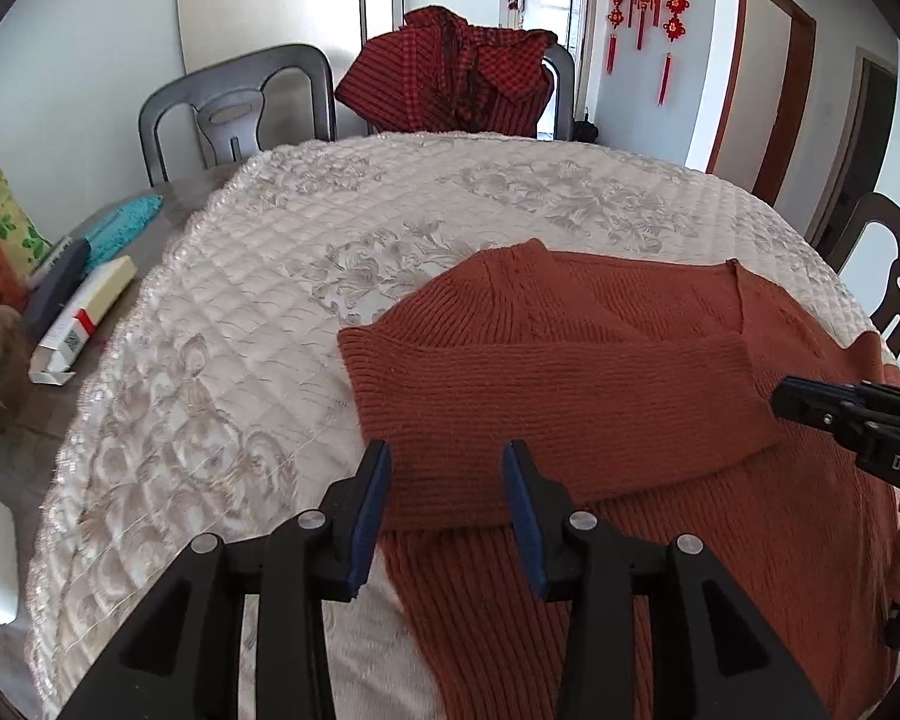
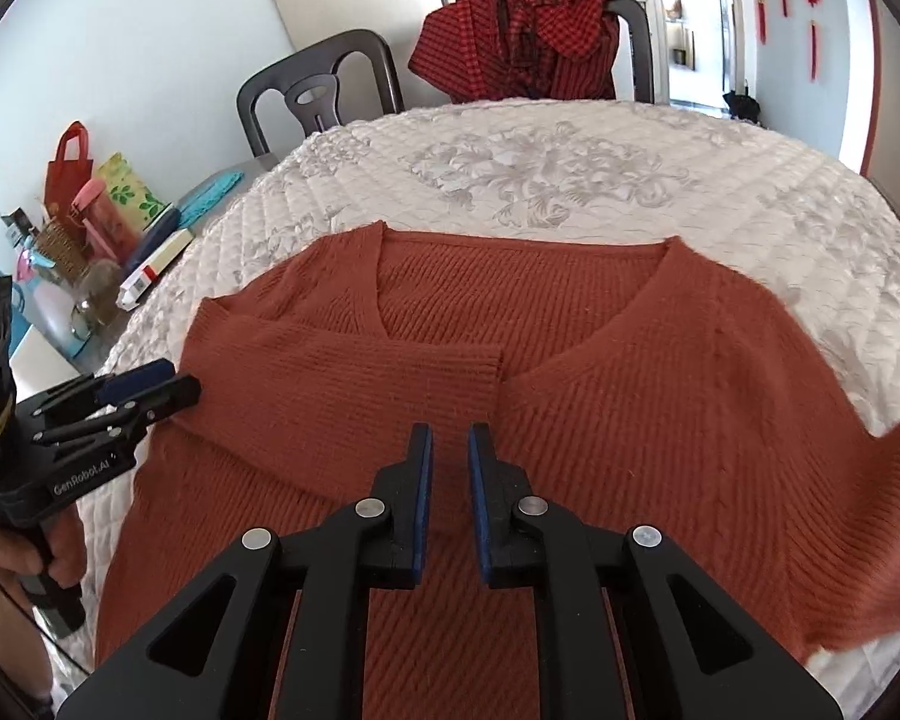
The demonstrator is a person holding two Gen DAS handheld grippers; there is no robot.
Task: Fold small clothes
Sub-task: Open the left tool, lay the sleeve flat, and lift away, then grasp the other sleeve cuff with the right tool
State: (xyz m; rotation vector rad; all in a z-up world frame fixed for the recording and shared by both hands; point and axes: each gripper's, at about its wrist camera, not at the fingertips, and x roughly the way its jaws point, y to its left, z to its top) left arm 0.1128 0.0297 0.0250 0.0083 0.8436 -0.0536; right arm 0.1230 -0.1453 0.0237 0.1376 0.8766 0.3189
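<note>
A rust-orange knit V-neck sweater [image 2: 660,396] lies flat on a white quilted table cover [image 2: 570,168]. Its left sleeve [image 2: 360,384] is folded across the chest, with the cuff ending near the V of the neck. My left gripper [image 1: 447,450] hovers over the fold of that sleeve [image 1: 540,384] at the sweater's left edge, jaws apart with nothing pinched. My right gripper [image 2: 450,432] stands over the chest just below the cuff, its blue pads a narrow gap apart and holding no cloth. Each gripper shows in the other's view: left gripper [image 2: 150,381], right gripper [image 1: 786,396].
A red checked garment [image 1: 450,78] hangs over a chair at the far side. A grey chair [image 1: 234,108] stands at the back left, another chair [image 1: 894,276] at the right. Boxes, bags and bottles [image 2: 90,222] crowd the bare table left of the cover.
</note>
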